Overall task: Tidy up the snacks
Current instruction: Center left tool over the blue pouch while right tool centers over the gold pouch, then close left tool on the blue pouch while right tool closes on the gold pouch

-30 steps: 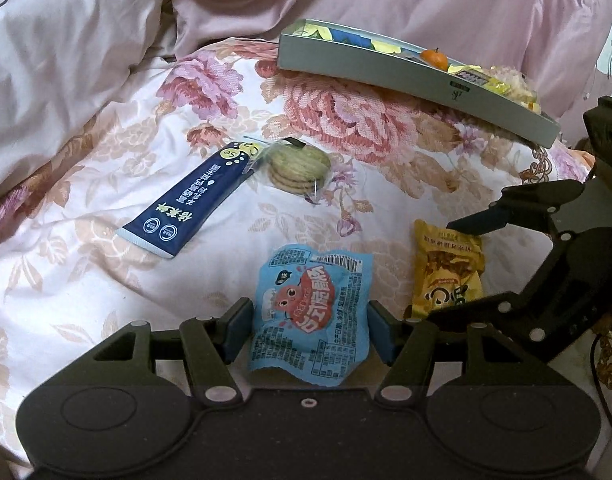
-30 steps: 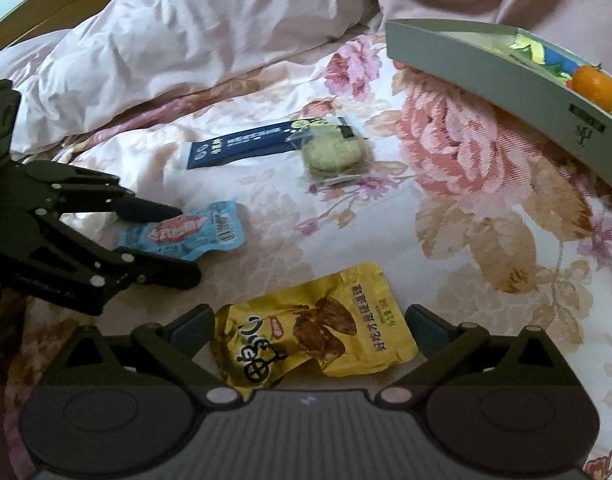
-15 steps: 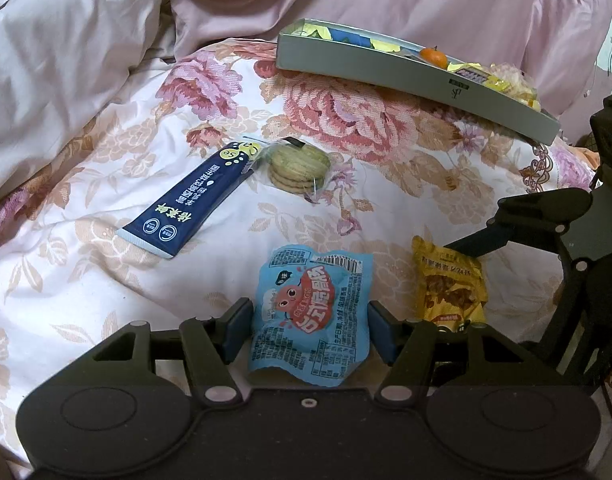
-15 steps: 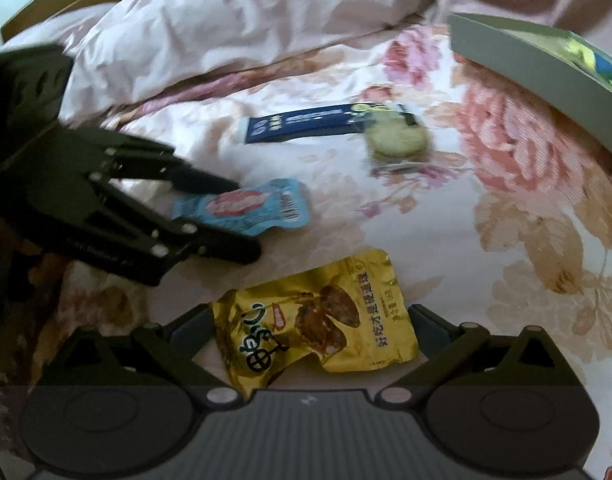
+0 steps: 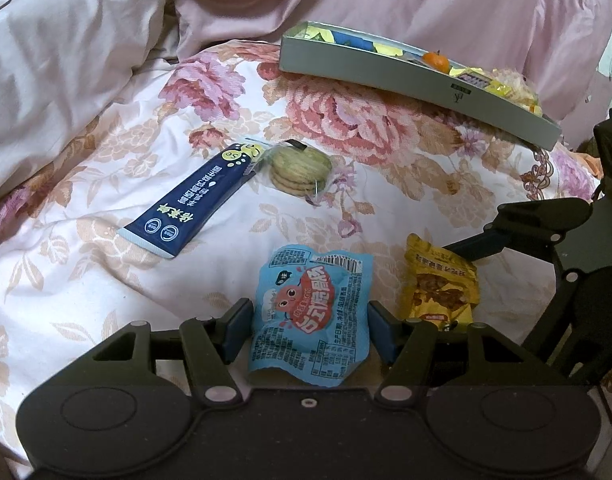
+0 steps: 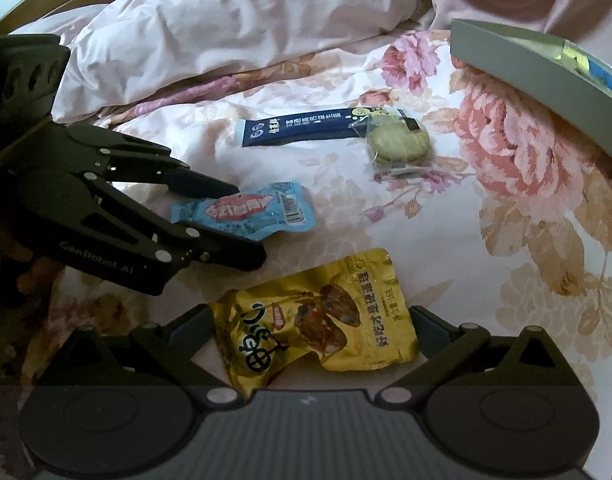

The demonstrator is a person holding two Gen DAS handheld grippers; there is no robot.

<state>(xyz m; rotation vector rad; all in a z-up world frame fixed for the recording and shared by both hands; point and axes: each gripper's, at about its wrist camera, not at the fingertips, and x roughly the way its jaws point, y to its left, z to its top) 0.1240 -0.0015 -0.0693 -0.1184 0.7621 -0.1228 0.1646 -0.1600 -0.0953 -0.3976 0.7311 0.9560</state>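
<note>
My left gripper (image 5: 309, 330) is open, its fingers on either side of a light blue snack packet (image 5: 312, 312) that lies on the floral bedspread. My right gripper (image 6: 312, 332) is open around a yellow snack packet (image 6: 318, 316), also lying on the bed. Each gripper shows in the other's view: the right one (image 5: 466, 280) beside the yellow packet (image 5: 442, 280), the left one (image 6: 241, 220) astride the blue packet (image 6: 245, 212). Farther off lie a dark blue stick packet (image 5: 193, 200) and a clear bag of round cookies (image 5: 299, 168).
A grey tray (image 5: 406, 72) with several snacks and a small orange (image 5: 436, 60) sits at the back right on the bed; its wall shows in the right wrist view (image 6: 538, 80). A rumpled pink duvet (image 5: 65, 60) is heaped at the left and back.
The right gripper has slid left and closer to the left gripper, still around the yellow packet. The left gripper and the blue packet have not moved.
</note>
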